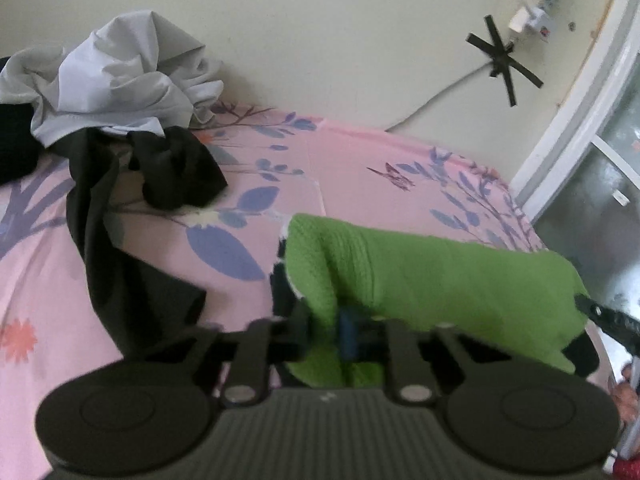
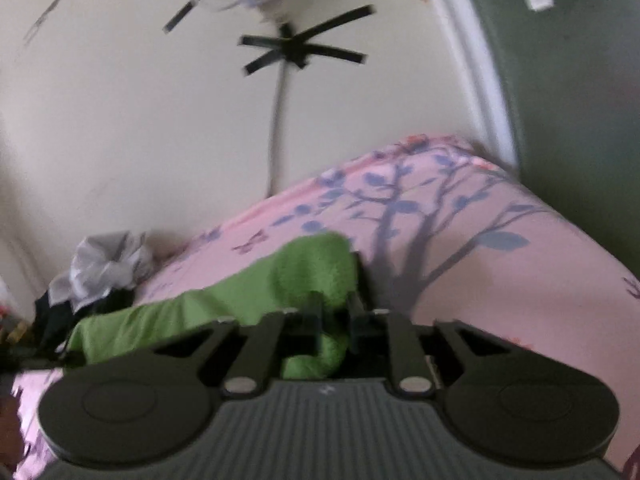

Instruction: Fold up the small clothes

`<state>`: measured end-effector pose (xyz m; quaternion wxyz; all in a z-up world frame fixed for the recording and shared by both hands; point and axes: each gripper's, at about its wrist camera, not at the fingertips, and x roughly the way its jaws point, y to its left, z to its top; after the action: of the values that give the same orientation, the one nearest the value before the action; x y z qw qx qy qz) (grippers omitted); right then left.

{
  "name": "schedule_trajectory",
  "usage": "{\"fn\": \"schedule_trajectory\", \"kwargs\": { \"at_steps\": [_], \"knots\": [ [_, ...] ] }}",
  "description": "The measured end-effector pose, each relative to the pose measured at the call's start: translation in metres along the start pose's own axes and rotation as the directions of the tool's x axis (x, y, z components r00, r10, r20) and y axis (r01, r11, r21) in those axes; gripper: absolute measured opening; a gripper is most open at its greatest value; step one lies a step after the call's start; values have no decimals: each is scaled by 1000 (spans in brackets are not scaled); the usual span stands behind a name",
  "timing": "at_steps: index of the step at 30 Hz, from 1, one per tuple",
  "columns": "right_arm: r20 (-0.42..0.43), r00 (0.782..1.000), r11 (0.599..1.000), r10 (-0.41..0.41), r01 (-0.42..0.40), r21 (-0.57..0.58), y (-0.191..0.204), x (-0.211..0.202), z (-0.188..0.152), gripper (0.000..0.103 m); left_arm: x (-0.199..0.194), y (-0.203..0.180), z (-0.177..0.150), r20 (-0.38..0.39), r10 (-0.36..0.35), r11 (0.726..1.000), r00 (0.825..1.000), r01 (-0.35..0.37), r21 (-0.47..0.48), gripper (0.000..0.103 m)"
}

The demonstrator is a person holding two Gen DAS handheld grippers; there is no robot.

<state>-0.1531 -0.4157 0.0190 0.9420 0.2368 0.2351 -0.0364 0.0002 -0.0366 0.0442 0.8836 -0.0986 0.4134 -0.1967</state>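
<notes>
Left wrist view: the left gripper (image 1: 338,326) has its fingers drawn nearly together and pinched on the near left end of a green knit garment (image 1: 420,276); the cloth bunches between the pads and drapes on both sides of them, with some of it below the fingers against the gripper body. From that pinch the garment stretches away to the right, raised off a pink floral bedsheet (image 1: 352,168), to the black tip of the right gripper (image 1: 600,316) at the frame's right edge, which meets the cloth's far corner. A small black and white patch shows at the garment's left edge; what it is cannot be told. To the left on the sheet lie a black garment (image 1: 132,240) and, behind it against the wall, a crumpled grey garment (image 1: 116,80). Right wrist view: the right gripper (image 2: 336,322) fingers are likewise closed close together with the green knit garment (image 2: 248,296) clamped between them; a fold rises above the fingers and a roll hangs below them. The cloth runs off to the left, above the bedsheet (image 2: 500,280). Frame blurred; the pads' contact is not sharply visible. The grey garment (image 2: 108,268) sits far left by the wall.
</notes>
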Motion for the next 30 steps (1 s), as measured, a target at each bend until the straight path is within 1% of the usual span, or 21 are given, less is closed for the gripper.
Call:
{"fn": "schedule_trajectory", "kwargs": {
  "at_steps": [2, 4, 5, 6, 8, 9, 10, 11, 12, 14, 16, 17, 18, 20, 21, 22, 24, 26, 28, 29, 30],
  "knots": [
    [52, 998, 999, 46, -45, -7, 6, -22, -1, 8, -4, 9, 7, 2, -18, 999, 1000, 18, -45, 11],
    [87, 995, 999, 53, -53, -5, 6, -39, -5, 7, -8, 15, 10, 8, -32, 997, 999, 32, -65, 11],
    [93, 995, 1000, 29, -27, -15, 6, -42, -9, 6, -7, 16, 10, 4, -25, 998, 1000, 25, -65, 11],
    [78, 997, 999, -14, 16, -33, 5, -38, -14, 6, -4, 16, 8, -8, -12, 998, 1000, 11, -58, 11],
    [10, 995, 995, -97, 97, -33, -3, -14, -25, 9, 8, 11, 3, -28, 29, 999, 999, -30, -28, 13],
    [-24, 992, 992, -123, 122, -15, -7, -4, -31, 9, 9, 8, 1, -17, 61, 998, 998, -61, -9, 18],
    [-6, 994, 994, -114, 114, 0, -9, -4, -34, 10, 9, 4, -1, -12, 85, 996, 996, -85, 11, 22],
    [4, 994, 994, -112, 112, 1, -7, -7, -34, 18, 7, 2, -2, -8, 99, 995, 995, -99, 23, 23],
    [22, 995, 995, -98, 98, 9, -6, -13, -30, 35, 2, 3, -3, -4, 100, 995, 995, -100, 27, 24],
    [110, 990, 995, -91, 87, 39, -7, -30, -25, 51, -14, 5, -4, 17, 100, 995, 995, -100, 26, 25],
    [176, 979, 994, -107, 103, 30, -3, -44, -15, 52, -39, 8, -2, 90, 100, 995, 991, -101, 10, 28],
    [196, 975, 995, -101, 98, 25, 0, -47, -10, 57, -50, 8, -1, 131, 96, 995, 987, -97, 2, 28],
    [209, 974, 996, -87, 84, 23, 5, -49, -5, 57, -60, 6, 2, 168, 86, 996, 982, -87, -2, 30],
    [196, 981, 1000, -1, 0, 5, 20, -43, 5, 56, -69, -4, 9, 211, 47, 998, 976, -52, 17, 30],
    [173, 983, 998, 60, -58, -19, 32, -36, 7, 55, -68, -12, 12, 216, 21, 999, 976, -31, 42, 32],
    [153, 983, 994, 103, -97, -43, 45, -29, 7, 55, -63, -22, 13, 211, -1, 997, 977, -14, 70, 33],
    [81, 981, 981, 179, -172, -92, 71, -6, 5, 54, -49, -40, 12, 189, -32, 993, 982, 9, 120, 33],
    [6, 976, 969, 216, -213, -128, 89, 18, 1, 53, -29, -51, 10, 155, -47, 988, 987, 24, 151, 33],
    [-70, 981, 971, 181, -189, -144, 93, 45, -2, 53, -6, -56, 5, 103, -48, 986, 993, 31, 161, 33],
    [-93, 984, 976, 154, -166, -142, 89, 55, -3, 50, 4, -56, 2, 86, -31, 986, 996, 16, 164, 33],
    [-98, 990, 982, 105, -119, -144, 81, 64, -4, 23, 14, -54, -2, 75, 3, 985, 997, -15, 169, 31]
  ]
}}
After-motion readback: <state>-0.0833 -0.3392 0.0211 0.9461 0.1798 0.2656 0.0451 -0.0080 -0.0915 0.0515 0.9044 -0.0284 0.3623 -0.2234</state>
